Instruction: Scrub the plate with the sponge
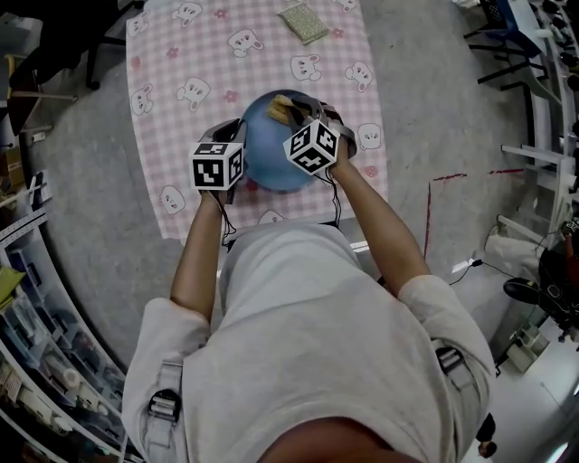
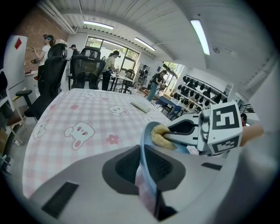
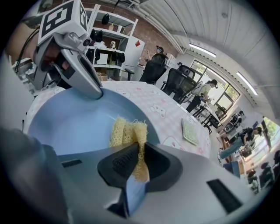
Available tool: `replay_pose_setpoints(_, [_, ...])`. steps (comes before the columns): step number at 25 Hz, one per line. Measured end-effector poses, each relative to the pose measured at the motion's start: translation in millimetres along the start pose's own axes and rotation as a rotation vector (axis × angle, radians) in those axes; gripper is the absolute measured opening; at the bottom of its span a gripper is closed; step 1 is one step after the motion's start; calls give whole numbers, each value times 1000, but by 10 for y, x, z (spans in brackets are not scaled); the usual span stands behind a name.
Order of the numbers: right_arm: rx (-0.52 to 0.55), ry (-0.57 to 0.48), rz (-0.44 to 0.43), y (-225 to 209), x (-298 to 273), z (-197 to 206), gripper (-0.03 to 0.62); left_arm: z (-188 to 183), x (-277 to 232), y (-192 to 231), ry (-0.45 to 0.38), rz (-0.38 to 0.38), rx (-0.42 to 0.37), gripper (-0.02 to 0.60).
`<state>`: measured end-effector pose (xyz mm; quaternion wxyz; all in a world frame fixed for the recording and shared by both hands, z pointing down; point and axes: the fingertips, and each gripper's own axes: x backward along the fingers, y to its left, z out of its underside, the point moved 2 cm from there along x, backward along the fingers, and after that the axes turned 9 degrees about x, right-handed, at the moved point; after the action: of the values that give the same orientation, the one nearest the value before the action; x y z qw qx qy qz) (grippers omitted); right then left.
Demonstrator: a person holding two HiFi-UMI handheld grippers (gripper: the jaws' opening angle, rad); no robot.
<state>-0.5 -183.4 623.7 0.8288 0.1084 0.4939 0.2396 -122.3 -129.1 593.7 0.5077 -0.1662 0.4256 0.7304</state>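
A round blue plate (image 1: 268, 161) is held tilted above the pink checked tablecloth (image 1: 172, 72). My left gripper (image 1: 239, 134) is shut on the plate's left rim; in the left gripper view the rim (image 2: 147, 177) runs edge-on between the jaws of that gripper (image 2: 144, 162). My right gripper (image 1: 296, 114) is shut on a yellow sponge (image 1: 281, 109) that lies against the plate's far part. In the right gripper view the sponge (image 3: 127, 130) sticks out of the gripper (image 3: 137, 160) onto the plate's blue face (image 3: 70, 127), and the left gripper (image 3: 93, 91) clamps the far rim.
A green scouring pad (image 1: 304, 23) lies on the cloth at the table's far end, also seen as the pad (image 3: 190, 131) in the right gripper view. Black office chairs (image 2: 83, 70) stand beyond the table. Shelving (image 1: 27, 344) lines the floor at the left.
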Motion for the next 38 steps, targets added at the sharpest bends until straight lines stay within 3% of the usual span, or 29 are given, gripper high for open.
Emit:
replay_pose_setpoints(15, [341,-129,-54,485,110,-466,44,17,46,9,-12,-6,77,43])
replay_pose_setpoints(24, [406,-188,-190,885,314,-466,43,41,23,17,-6,-13,87,43])
replay_pose_setpoints(31, [519,-227,-308,1228,448,-338,43,91,32,63,6,-35,111,41])
replay_pose_setpoints(38, [617,-192,-395,1411,546,-63,43,125,8,100,13,-35,111,40])
